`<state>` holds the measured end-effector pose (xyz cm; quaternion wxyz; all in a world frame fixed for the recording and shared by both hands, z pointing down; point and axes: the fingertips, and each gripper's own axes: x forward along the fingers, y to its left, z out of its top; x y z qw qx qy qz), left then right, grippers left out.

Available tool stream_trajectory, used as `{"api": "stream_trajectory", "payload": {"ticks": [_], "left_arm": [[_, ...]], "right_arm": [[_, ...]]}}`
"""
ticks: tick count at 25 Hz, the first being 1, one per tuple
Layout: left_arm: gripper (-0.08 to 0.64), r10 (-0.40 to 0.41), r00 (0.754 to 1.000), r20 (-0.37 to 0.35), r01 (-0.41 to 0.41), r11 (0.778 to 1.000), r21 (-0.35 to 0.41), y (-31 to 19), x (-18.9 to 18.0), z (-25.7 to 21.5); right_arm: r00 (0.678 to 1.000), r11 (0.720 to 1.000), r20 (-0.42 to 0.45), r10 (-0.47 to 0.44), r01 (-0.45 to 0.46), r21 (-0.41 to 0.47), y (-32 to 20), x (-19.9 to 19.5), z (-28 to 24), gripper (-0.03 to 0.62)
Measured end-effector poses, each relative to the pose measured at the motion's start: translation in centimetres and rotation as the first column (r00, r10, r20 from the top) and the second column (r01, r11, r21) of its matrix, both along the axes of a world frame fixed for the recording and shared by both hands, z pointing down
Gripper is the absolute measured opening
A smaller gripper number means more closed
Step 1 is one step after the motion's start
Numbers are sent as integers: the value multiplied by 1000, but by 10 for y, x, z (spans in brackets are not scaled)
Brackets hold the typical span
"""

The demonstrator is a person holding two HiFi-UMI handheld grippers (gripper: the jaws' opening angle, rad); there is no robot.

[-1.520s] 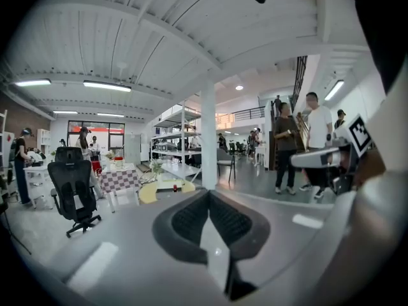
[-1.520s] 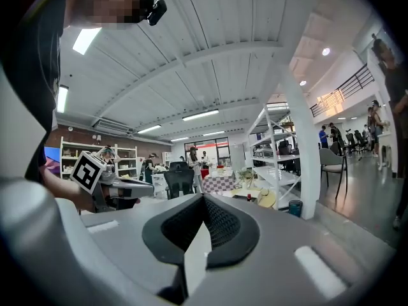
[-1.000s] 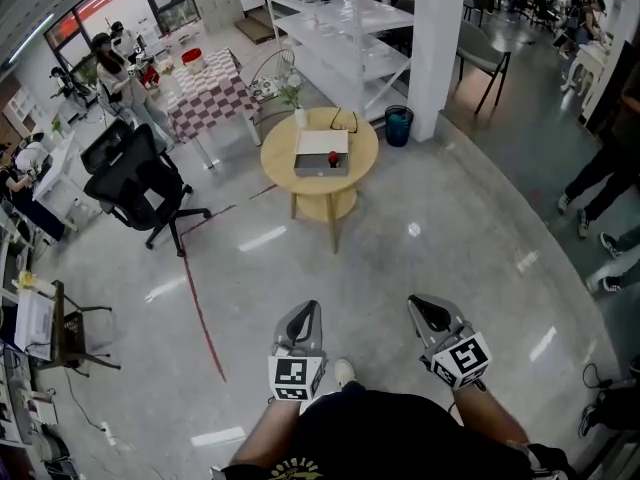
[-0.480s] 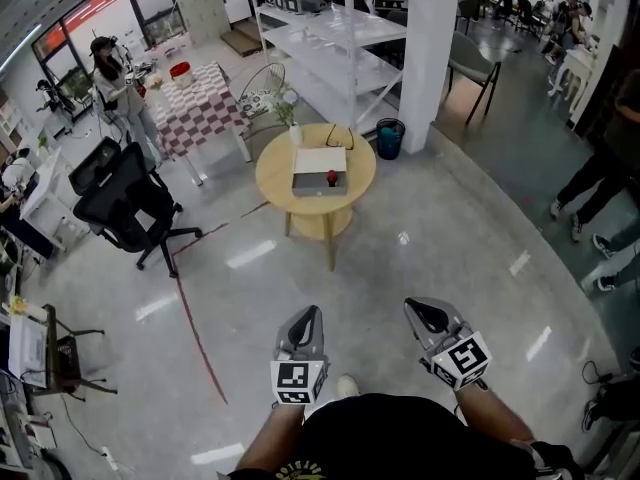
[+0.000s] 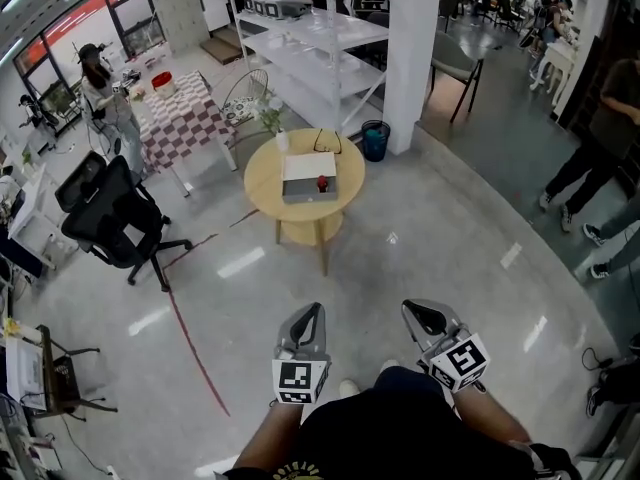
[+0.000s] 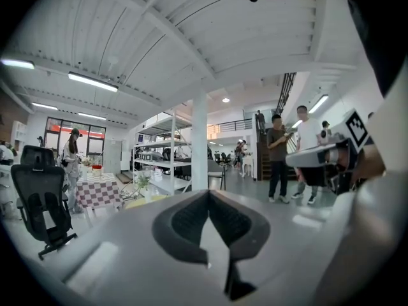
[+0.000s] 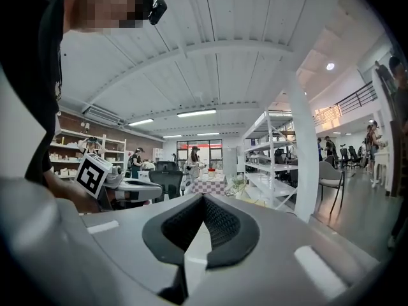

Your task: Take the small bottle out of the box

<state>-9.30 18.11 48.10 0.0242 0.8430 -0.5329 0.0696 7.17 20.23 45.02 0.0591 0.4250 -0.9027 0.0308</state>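
Box and small bottle, far off on the table

The box (image 5: 306, 173) lies flat near the middle of a pale wooden round table (image 5: 262, 186). It is a shallow rectangle, white on top, with a grey side facing this way. The small bottle (image 5: 322, 183) shows only as a red speck in the box's right part, toward the near edge, and is too small to tell its pose.

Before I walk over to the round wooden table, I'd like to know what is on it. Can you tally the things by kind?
On the round table:
box: 1
small bottle, red, at the box: 1
plant in a white vase: 1
black looped item, too small to identify: 1
Total: 4
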Motion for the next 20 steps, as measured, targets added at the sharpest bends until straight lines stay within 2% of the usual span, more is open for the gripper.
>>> {"api": "stream_trajectory", "payload": {"ticks": [11, 16, 20], "left_arm": [[0, -111, 993, -25, 109, 992, -69, 8, -47, 21], [0, -148, 989, -15, 147, 987, -71, 3, -61, 23], [0, -189, 981, -43, 185, 979, -80, -7, -75, 20]], "right_arm": [[997, 997, 6, -72, 72, -15, -13, -33, 5, 8], [995, 994, 17, -101, 102, -31, -24, -45, 16, 8], [992, 991, 16, -126, 127, -34, -35, -52, 17, 7]]}}
